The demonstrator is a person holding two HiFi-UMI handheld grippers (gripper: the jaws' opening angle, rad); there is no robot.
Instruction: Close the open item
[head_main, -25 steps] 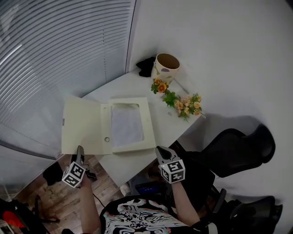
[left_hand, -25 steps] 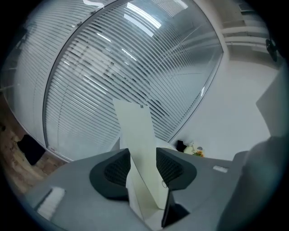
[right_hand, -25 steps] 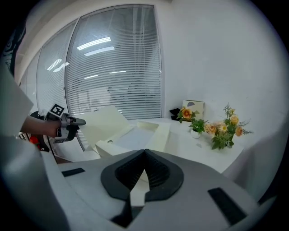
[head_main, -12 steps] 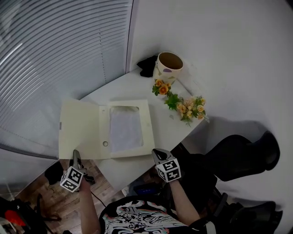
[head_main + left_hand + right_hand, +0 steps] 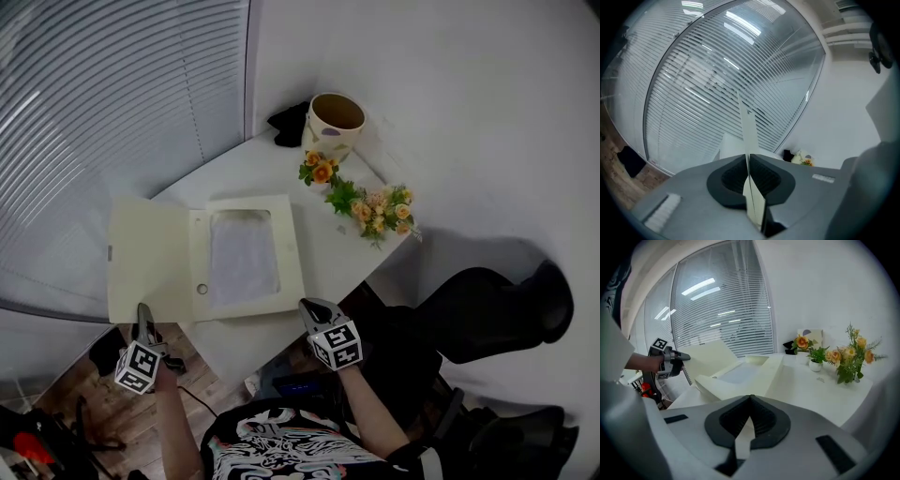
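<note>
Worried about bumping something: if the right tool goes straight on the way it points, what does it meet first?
Most likely the near end of the open file box on the white table; depth is hard to judge.

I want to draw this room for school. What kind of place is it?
Probably an office. There is a white table with an open paper folder on it, long window blinds beside it, and a black desk chair on the right.
</note>
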